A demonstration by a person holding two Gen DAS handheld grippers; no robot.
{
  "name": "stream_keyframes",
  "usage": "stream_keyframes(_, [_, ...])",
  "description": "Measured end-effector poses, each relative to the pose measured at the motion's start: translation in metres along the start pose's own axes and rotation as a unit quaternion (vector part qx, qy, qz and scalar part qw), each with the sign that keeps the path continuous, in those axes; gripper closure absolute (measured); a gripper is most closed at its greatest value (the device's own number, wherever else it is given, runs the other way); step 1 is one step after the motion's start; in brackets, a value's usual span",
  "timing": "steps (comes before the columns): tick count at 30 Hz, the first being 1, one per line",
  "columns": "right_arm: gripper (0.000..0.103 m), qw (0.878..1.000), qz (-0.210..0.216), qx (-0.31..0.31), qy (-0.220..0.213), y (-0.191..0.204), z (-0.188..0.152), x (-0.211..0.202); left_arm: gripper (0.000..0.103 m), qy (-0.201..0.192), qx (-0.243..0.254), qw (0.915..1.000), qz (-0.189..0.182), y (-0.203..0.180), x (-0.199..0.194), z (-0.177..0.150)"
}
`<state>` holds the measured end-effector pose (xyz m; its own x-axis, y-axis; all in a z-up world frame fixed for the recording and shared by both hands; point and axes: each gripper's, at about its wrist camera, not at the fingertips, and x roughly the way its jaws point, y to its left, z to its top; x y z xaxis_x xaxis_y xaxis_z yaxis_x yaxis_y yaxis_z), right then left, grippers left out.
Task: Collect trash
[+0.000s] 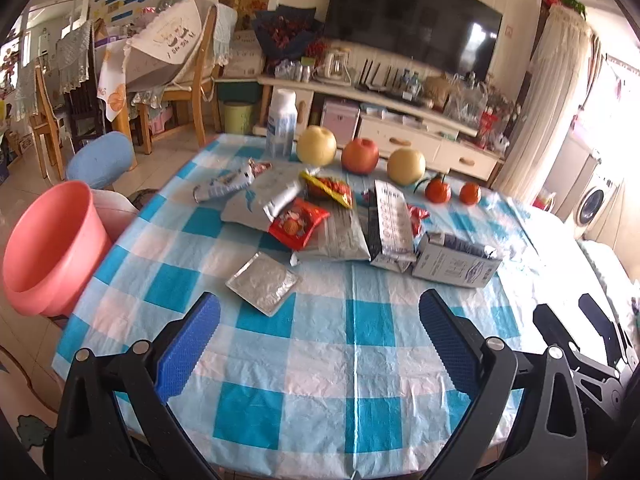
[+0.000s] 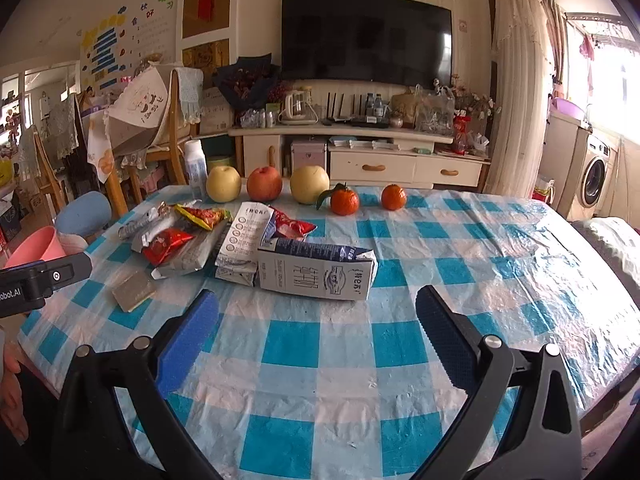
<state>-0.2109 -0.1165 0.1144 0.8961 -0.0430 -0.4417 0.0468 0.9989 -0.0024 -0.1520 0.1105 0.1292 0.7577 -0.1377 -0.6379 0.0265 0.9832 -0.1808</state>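
Note:
Trash lies on the blue-and-white checked table (image 1: 360, 360): a silver foil packet (image 1: 262, 282), a red snack wrapper (image 1: 298, 222), a grey bag (image 1: 340, 236), a flattened carton (image 1: 390, 220) and a milk carton (image 1: 456, 262) lying on its side. The milk carton (image 2: 316, 270) and the foil packet (image 2: 134, 290) also show in the right wrist view. A pink bin (image 1: 48, 248) stands left of the table. My left gripper (image 1: 320, 340) is open and empty, just short of the foil packet. My right gripper (image 2: 316, 340) is open and empty, just short of the milk carton.
Two pears, an apple (image 2: 264, 183) and two tangerines (image 2: 344, 201) line the far edge, with a white bottle (image 1: 282, 122) at the far left. A blue stool (image 1: 100, 160) and wooden chairs stand left. The right gripper's body (image 1: 592, 344) shows at right.

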Motion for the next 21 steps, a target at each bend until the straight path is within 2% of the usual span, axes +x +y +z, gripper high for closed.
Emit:
stream_keyframes(6, [0.004, 0.999, -0.013, -0.003, -0.048, 0.016, 0.003, -0.04, 0.005, -0.05, -0.005, 0.9987, -0.005, 0.017, -0.042, 0.005])
stream_keyframes(10, [0.004, 0.998, -0.016, -0.008, -0.053, 0.026, -0.001, -0.051, 0.005, -0.07, 0.007, 0.9975, 0.009, 0.022, -0.061, 0.002])
stream_keyframes(17, [0.004, 0.998, 0.022, -0.031, -0.047, 0.04, -0.011, -0.062, 0.005, -0.093, 0.033, 0.994, 0.049, 0.026, -0.079, -0.006])
stream_keyframes(21, [0.004, 0.997, 0.041, -0.039, -0.06, 0.049, -0.013, -0.071, 0.005, -0.104, 0.05, 0.9912, 0.064, 0.027, -0.086, -0.009])
